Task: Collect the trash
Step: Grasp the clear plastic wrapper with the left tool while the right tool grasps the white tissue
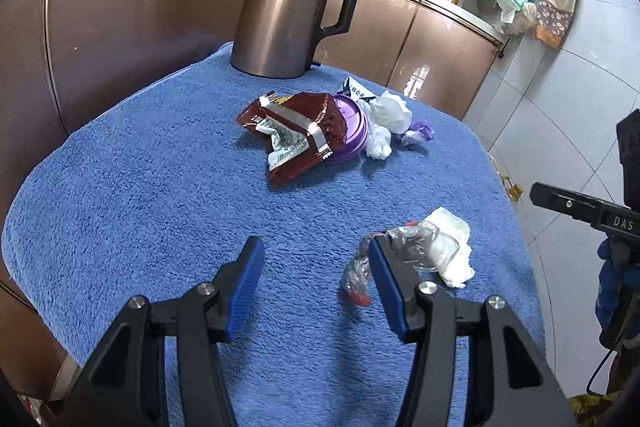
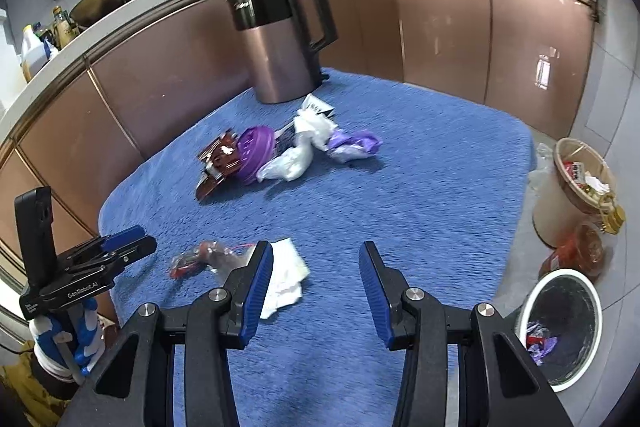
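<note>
In the left wrist view my left gripper (image 1: 316, 267) hangs open low over the blue towel (image 1: 160, 211), with only towel between its fingers. A clear crumpled wrapper with red print (image 1: 360, 273) lies against its right finger, and a white tissue (image 1: 452, 247) sits just beyond. My right gripper (image 2: 316, 267) is open too, over bare towel, with the same tissue (image 2: 286, 275) beside its left finger and the clear wrapper (image 2: 208, 257) further left. Farther back lies a heap: a brown wrapper (image 1: 288, 135), a purple lid (image 1: 348, 131), white wads (image 1: 388, 111) and a purple wrapper (image 1: 420, 133).
A copper kettle (image 1: 288, 15) stands at the towel's far edge before brown cabinets. On the floor to the right are a white-rimmed bin (image 2: 560, 323) holding wrappers and a taller tub (image 2: 576, 183) of rubbish. The left gripper (image 2: 136, 241) shows at left in the right wrist view.
</note>
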Tool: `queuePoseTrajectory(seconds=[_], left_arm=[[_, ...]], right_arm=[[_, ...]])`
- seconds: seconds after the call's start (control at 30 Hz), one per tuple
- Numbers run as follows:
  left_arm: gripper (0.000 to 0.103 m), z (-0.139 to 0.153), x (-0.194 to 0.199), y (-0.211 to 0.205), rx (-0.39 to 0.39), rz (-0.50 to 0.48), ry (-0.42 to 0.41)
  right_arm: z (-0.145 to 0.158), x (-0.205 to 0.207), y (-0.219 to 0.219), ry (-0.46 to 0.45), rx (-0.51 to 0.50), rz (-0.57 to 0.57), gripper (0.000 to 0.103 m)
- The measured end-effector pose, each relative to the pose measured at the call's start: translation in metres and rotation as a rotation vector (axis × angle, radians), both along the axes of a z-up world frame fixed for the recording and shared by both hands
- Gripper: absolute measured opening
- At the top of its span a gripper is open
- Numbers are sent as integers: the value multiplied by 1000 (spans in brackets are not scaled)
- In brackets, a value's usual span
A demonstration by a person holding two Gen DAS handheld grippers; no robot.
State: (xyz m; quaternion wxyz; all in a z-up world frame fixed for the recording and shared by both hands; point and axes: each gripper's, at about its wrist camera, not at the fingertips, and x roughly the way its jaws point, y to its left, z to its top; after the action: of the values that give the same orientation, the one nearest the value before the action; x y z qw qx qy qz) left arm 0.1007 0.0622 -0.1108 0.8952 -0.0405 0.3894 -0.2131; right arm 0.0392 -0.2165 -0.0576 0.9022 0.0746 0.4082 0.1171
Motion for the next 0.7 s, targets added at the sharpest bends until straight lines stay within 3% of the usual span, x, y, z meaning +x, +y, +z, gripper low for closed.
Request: queuePoseTrajectory(seconds=[0.33, 0.7], left_arm=[[52, -6, 6, -22, 5, -104, 21], [49, -28, 17, -43, 3, -200, 107]], right_arm=[[-24, 17, 5, 65, 74, 14, 42], [-55, 35, 11, 136, 109, 53, 41]])
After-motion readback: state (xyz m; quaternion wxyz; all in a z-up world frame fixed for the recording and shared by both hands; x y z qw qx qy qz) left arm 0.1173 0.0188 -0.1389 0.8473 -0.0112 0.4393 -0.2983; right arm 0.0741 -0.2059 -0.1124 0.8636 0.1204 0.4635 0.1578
